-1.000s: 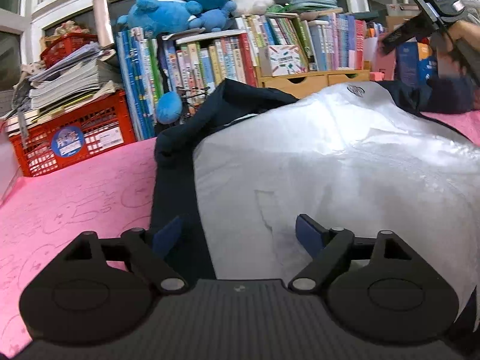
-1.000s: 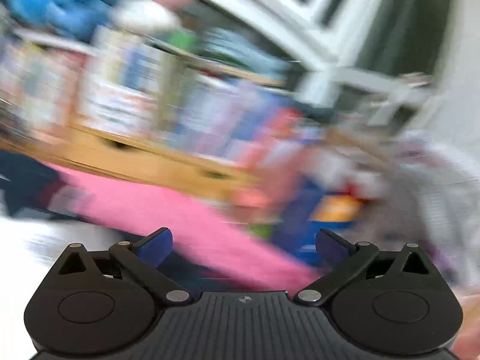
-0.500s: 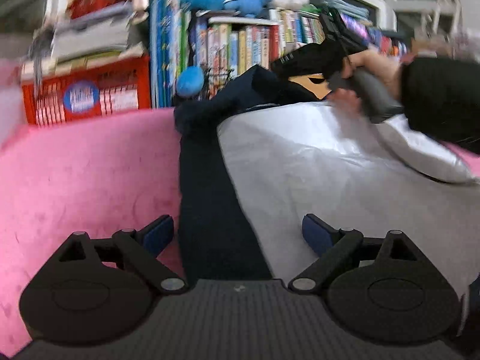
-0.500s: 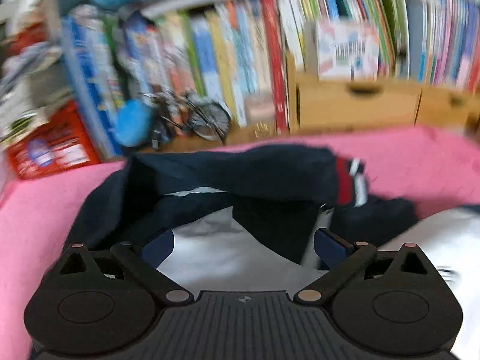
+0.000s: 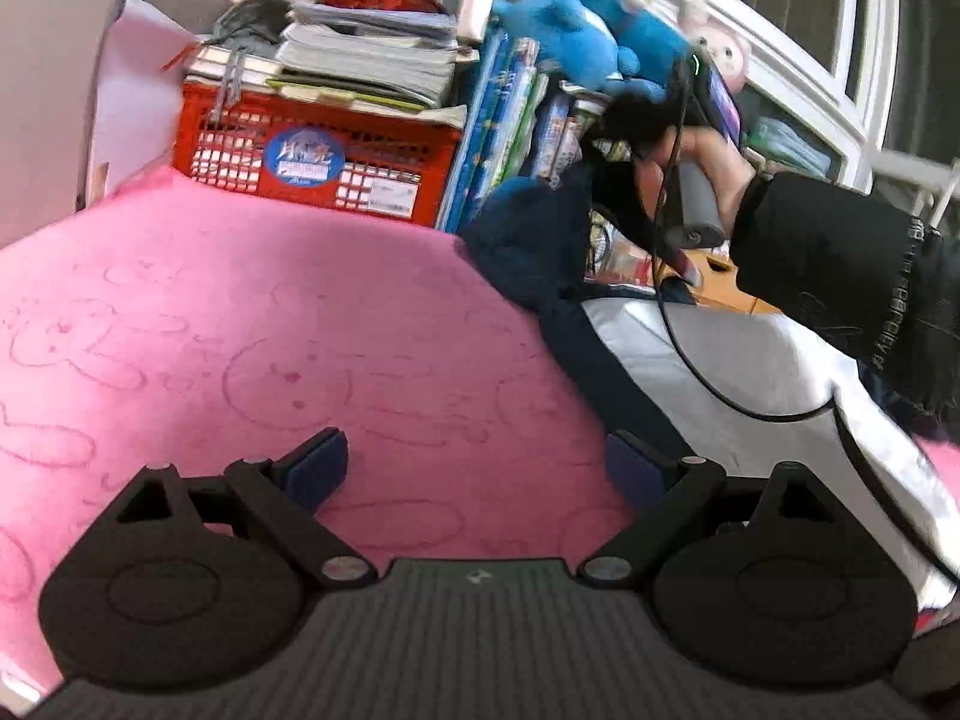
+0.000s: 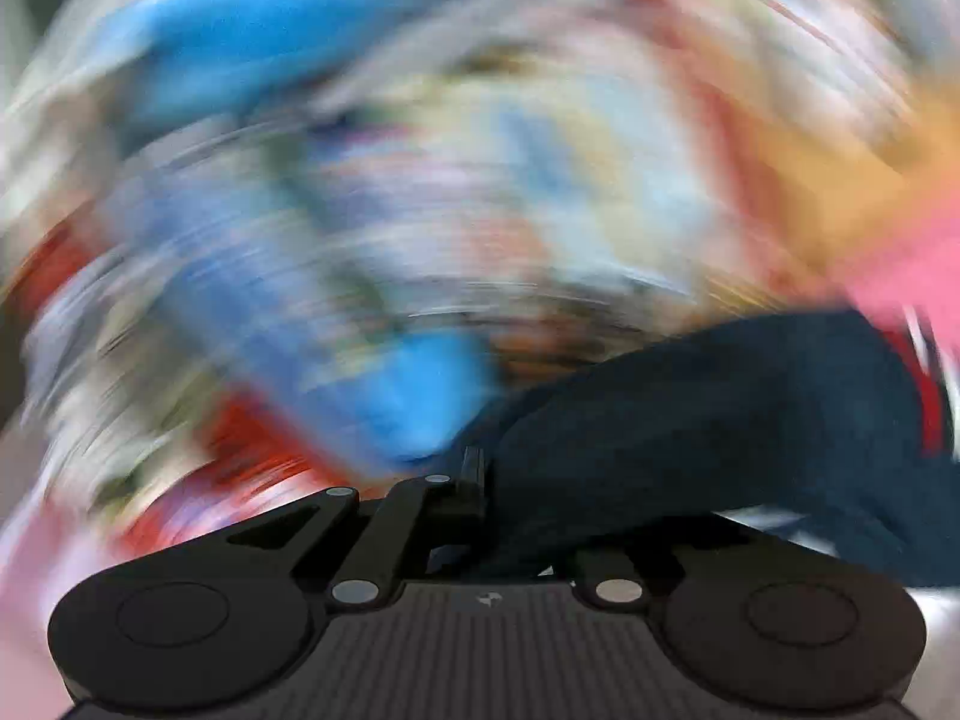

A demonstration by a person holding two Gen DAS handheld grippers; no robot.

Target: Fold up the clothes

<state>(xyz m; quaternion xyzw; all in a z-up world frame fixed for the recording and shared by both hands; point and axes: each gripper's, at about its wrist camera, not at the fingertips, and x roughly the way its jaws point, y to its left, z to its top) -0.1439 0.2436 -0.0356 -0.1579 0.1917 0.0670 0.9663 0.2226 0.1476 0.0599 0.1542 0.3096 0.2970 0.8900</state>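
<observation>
The left gripper (image 5: pixel 474 468) hangs just above the pink blanket (image 5: pixel 252 324), its jaws wide apart with nothing between them; only bare pink cloth shows in the gap. The jacket (image 5: pixel 708 372), dark navy outside with a silvery lining turned up, lies toward the right edge of the blanket, its navy hem running just beside the left gripper's right-hand finger. At the far end of the garment a navy sleeve (image 5: pixel 528 240) is lifted off the blanket, and the right gripper (image 5: pixel 624 180) is closed on it there, held by a hand in a black cuff with a cable trailing down over the lining. The right wrist view is heavily smeared, but the jaws appear pressed together on a thick fold of the same navy cloth (image 6: pixel 690 438), which drapes over the right finger. Along the far edge of the blanket stand a red crate (image 5: pixel 312 162) stacked with papers, a row of books (image 5: pixel 516 120) and a blue plush toy (image 5: pixel 576 30).
</observation>
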